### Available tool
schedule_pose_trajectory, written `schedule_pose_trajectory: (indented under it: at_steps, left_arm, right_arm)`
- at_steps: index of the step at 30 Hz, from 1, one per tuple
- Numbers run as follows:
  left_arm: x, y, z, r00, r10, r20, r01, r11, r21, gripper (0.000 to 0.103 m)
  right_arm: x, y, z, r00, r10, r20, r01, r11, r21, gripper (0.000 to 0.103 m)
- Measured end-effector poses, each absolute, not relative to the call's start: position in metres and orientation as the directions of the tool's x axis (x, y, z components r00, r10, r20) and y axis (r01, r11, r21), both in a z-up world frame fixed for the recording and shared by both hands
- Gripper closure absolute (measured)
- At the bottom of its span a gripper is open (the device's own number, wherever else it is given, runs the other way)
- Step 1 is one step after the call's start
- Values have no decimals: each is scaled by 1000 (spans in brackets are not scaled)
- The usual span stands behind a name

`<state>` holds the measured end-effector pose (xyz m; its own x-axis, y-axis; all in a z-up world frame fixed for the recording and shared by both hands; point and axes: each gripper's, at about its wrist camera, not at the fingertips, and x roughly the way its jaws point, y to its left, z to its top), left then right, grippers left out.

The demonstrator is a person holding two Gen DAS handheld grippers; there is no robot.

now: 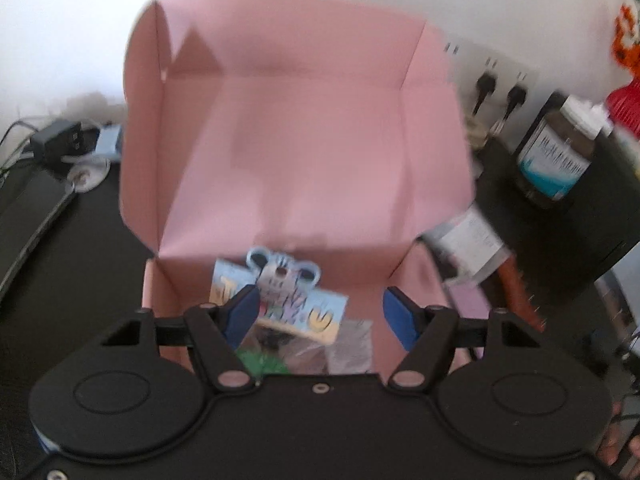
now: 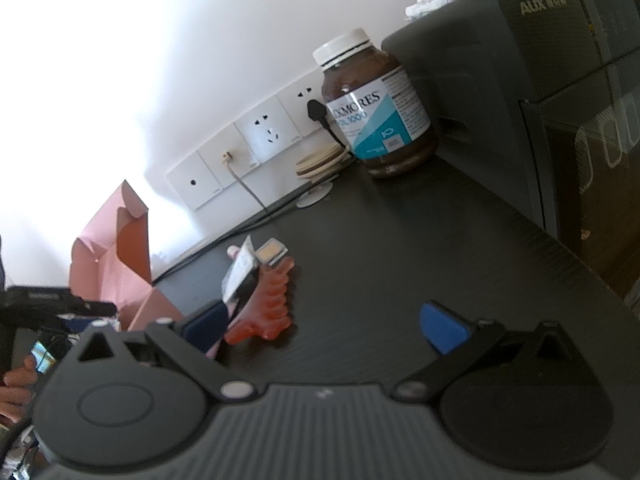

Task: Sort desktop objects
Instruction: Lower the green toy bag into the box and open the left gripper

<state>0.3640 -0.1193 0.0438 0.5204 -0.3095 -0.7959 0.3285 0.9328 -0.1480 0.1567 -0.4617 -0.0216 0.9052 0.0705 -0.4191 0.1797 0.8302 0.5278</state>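
An open pink cardboard box fills the left wrist view, its lid standing up at the back. On its floor lies a blue cartoon toy packet with clear wrappers below it. My left gripper hangs open over the packet; the pads do not press on it. In the right wrist view my right gripper stands open and empty above the dark table. A red hair claw lies just left of its middle, with a white sachet and a small beige square behind it. The pink box is at the left.
A brown supplement bottle stands by the wall sockets, next to a big black appliance. Round coasters lie under the sockets. A black charger with cables sits left of the box. A hand shows at the left edge.
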Motion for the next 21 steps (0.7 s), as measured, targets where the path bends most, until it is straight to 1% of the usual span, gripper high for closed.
schedule_pose_trajectory:
  at_steps: [5, 10, 13, 15, 17, 19, 21]
  left_arm:
    - [366, -116, 27, 502, -274, -820, 315, 941, -122, 34]
    - [361, -125, 22, 505, -218, -835, 340, 940, -39, 33]
    - [359, -123, 24, 508, -219, -833, 334, 942, -44, 33]
    - [355, -121, 32, 523, -232, -820, 332, 942, -55, 33]
    - [349, -122, 44, 558, -238, -795, 341, 939, -41, 33]
    - [343, -125, 59, 609, -254, -751, 363, 932, -21, 31]
    - [343, -129, 67, 635, -278, -721, 377, 926, -24, 25]
  right_arm:
    - [156, -462, -22, 907, 71, -415, 178, 828, 532, 1]
    - [156, -462, -22, 907, 73, -415, 177, 828, 532, 1]
    - [156, -463, -22, 908, 74, -412, 176, 827, 535, 1]
    - [156, -463, -22, 908, 76, -412, 174, 826, 536, 1]
    - [157, -463, -22, 908, 79, -412, 171, 827, 536, 1]
    - [157, -463, -22, 907, 83, -413, 169, 827, 536, 1]
    - [157, -463, -22, 907, 84, -413, 167, 828, 535, 1]
